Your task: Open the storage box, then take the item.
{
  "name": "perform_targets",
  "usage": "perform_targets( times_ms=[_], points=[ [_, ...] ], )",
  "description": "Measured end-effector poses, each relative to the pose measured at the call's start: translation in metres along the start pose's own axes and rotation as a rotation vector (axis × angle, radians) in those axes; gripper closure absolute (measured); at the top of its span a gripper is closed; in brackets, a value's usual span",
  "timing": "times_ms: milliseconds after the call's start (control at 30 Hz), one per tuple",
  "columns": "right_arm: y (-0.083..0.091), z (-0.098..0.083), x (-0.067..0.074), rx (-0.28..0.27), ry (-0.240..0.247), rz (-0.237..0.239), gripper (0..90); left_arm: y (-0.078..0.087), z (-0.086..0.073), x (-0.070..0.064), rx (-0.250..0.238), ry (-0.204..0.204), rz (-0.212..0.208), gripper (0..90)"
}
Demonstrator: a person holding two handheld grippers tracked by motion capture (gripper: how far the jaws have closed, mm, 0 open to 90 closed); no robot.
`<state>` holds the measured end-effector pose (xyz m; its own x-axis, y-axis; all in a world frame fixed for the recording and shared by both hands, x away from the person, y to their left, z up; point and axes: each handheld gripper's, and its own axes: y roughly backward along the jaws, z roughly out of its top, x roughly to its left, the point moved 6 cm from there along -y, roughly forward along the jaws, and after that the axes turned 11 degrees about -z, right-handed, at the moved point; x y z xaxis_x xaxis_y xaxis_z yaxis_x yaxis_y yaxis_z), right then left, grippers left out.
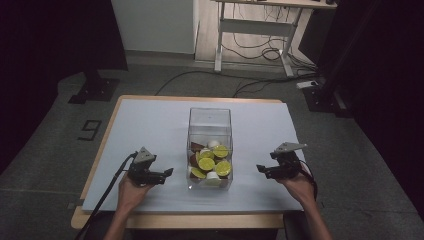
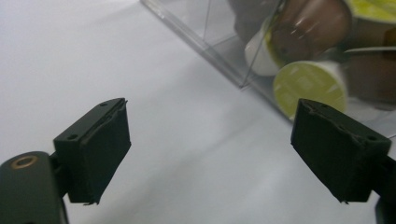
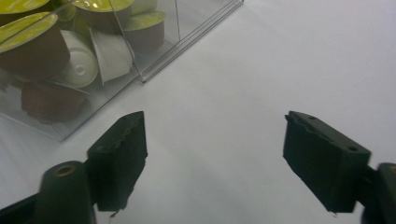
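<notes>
- On either side of the clear box (image 1: 210, 131), we held our two tools low over the counter (image 1: 150, 125), each pointed inward at the box's near end.
- Our left tool (image 1: 168, 173) stood released: in the left gripper view its jaws were spread wide with nothing but bare counter between them, and the box's near corner lay just beyond the jaw on that view's right.
- Our right tool (image 1: 260, 168) was released as well; in the right gripper view its jaws gaped over bare counter, with the box's corner ahead and toward that view's left.
- Neither tool touched the box; both were near it, the right one a little farther off.
- Between the tools, the box stood upright at the middle of the counter, lengthwise away from us, open at the top as far as we could tell.
- Inside it, heaped toward the near end, lay the coffee capsules (image 1: 210, 162): brown and white cups with yellow-green lids, tumbled at all angles; the far half held none.
- We judged this to be the approach, both tools ready to take the box by its side walls.
- The next move would call for bringing the jaws level with the thin walls and closing gently, since clear plastic is slick and the load sits off-centre toward us.
</notes>
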<state>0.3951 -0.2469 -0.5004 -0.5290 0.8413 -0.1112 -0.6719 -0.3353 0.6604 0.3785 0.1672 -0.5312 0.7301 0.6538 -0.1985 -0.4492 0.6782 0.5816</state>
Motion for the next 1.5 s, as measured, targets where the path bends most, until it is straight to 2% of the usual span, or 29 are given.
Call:
perform_targets(
  times_ms=[67,233,333,433,500,600,700,800,933,1000,1267,1500],
  points=[
    [-0.005,-0.002,0.003,-0.003,-0.03,0.006,18.3,-0.001,-0.003,0.003,0.006,0.007,0.003,9.8],
    [-0.017,-0.009,0.012,0.002,-0.069,0.004,13.7,-0.004,-0.013,0.011,0.039,0.017,0.018,5.1],
    [-0.023,-0.015,0.015,0.029,-0.055,-0.004,10.6,-0.007,-0.018,0.014,0.055,0.023,0.022,2.6],
    [-0.027,-0.019,0.016,0.038,-0.056,-0.027,3.6,-0.011,-0.023,0.017,0.081,0.011,0.035,0.0],
    [-0.031,-0.023,0.018,0.062,-0.053,-0.042,0.0,-0.013,-0.026,0.017,0.101,0.001,0.04,0.0],
    [-0.036,-0.028,0.021,0.082,-0.027,-0.054,0.0,-0.016,-0.029,0.017,0.132,-0.016,0.044,0.0],
    [-0.042,-0.035,0.022,0.114,-0.004,-0.07,0.0,-0.016,-0.029,0.017,0.135,-0.02,0.045,0.0],
    [-0.046,-0.04,0.023,0.138,-0.001,-0.071,0.0,-0.018,-0.03,0.017,0.151,-0.021,0.046,0.0],
    [-0.05,-0.048,0.025,0.168,0.012,-0.07,0.0,-0.023,-0.032,0.016,0.203,-0.031,0.061,0.0],
    [-0.051,-0.05,0.024,0.164,-0.011,-0.059,0.0,-0.023,-0.032,0.016,0.205,-0.029,0.06,0.0],
    [-0.051,-0.052,0.024,0.141,-0.01,-0.057,0.0,-0.023,-0.032,0.016,0.206,-0.024,0.058,0.0],
    [-0.05,-0.052,0.024,0.148,-0.015,-0.053,0.0,-0.023,-0.032,0.017,0.205,-0.022,0.059,0.0]
  ],
)
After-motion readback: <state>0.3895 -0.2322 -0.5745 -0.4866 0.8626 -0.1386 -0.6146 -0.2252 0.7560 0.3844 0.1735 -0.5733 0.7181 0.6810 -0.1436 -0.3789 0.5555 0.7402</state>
